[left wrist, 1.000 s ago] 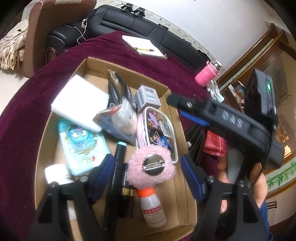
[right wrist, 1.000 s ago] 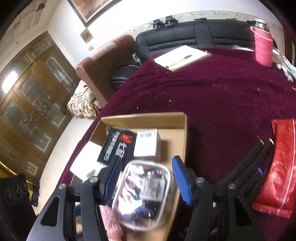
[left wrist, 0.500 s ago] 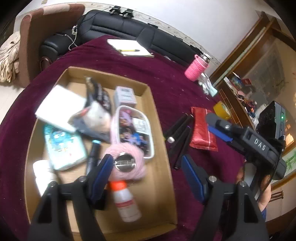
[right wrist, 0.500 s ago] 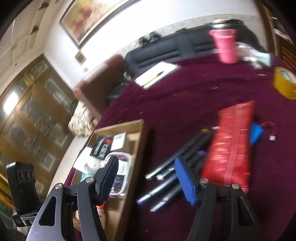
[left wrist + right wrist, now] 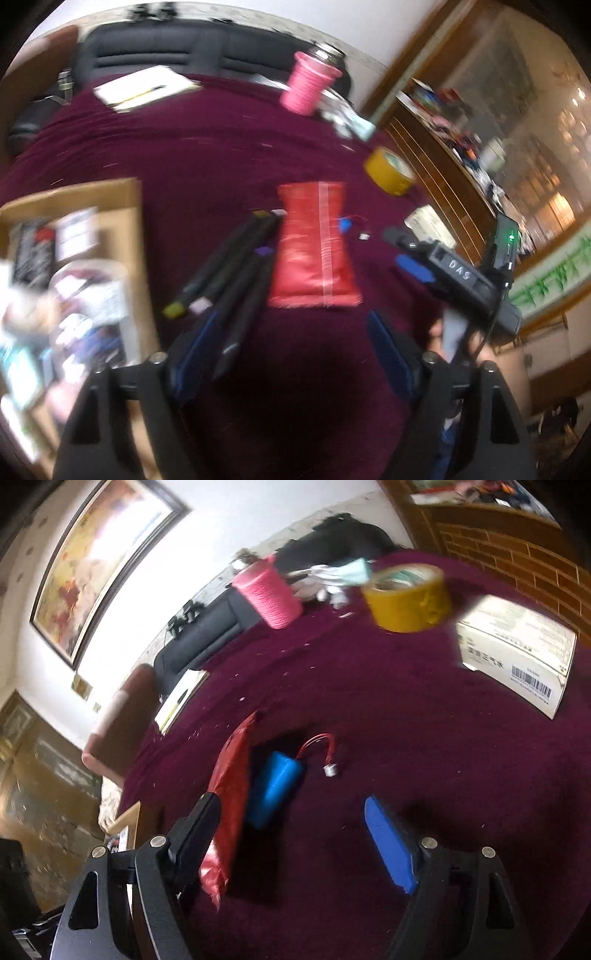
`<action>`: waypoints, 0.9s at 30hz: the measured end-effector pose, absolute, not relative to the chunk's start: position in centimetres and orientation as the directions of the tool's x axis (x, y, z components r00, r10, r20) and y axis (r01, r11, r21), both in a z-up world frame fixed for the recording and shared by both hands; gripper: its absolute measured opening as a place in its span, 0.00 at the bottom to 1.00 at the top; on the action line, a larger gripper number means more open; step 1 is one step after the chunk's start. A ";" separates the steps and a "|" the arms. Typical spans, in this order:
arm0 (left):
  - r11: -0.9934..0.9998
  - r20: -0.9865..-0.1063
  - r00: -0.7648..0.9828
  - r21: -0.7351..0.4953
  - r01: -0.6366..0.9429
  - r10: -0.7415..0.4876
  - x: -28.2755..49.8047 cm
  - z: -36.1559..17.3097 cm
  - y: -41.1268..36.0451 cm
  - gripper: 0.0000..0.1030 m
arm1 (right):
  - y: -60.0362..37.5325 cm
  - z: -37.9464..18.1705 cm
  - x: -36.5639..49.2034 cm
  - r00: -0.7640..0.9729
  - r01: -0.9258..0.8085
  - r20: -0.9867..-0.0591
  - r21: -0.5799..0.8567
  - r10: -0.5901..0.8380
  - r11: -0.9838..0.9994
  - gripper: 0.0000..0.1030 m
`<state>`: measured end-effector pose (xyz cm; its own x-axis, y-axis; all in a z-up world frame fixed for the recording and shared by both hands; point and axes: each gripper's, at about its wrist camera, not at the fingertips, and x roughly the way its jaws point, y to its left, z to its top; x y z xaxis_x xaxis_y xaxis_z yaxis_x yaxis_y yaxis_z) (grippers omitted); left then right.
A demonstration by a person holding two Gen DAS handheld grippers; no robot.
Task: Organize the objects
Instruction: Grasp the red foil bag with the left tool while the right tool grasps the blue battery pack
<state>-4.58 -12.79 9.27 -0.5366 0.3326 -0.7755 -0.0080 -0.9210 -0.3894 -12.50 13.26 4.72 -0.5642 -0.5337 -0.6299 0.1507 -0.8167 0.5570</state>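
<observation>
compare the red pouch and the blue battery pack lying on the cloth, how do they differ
The red pouch is flat, crinkly and much larger; the blue battery pack is a small smooth cylinder. The battery pack trails red wires to a plug; the pouch has none. Both lie side by side on the maroon cloth, ungripped.

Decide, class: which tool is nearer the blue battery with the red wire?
Right. The right tool, jaws opening and empty, hangs just above the blue battery. The left tool, also opening and empty, sits farther off, beyond the red pouch, over the markers.
</observation>
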 end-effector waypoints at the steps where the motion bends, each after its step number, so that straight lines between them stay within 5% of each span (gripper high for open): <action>1: -0.926 -0.784 -0.532 -0.377 -0.002 0.320 -5.6 9.1 -12.1 0.80 | 13.6 4.7 -12.6 -0.564 0.143 -0.627 0.567 -0.538 -0.811 0.82; 14: -0.945 -0.866 -0.400 -0.326 -0.003 0.300 -16.8 3.2 -7.0 0.82 | 14.8 5.1 -12.2 -0.574 0.114 -0.579 0.644 -0.579 -0.757 0.82; 16: -0.950 -0.876 -0.391 -0.311 0.014 0.281 -17.9 2.5 -6.7 0.61 | 14.6 5.1 -12.1 -0.573 0.121 -0.581 0.638 -0.578 -0.761 0.82; 24: -0.934 -0.848 -0.442 -0.351 0.058 0.292 -15.0 2.5 -7.7 0.49 | 14.6 4.4 -12.4 -0.559 0.107 -0.603 0.629 -0.569 -0.770 0.82; 27: -0.930 -0.834 -0.463 -0.363 0.052 0.299 -10.6 2.4 -7.8 0.49 | 14.3 4.2 -12.4 -0.536 0.126 -0.600 0.639 -0.594 -0.759 0.61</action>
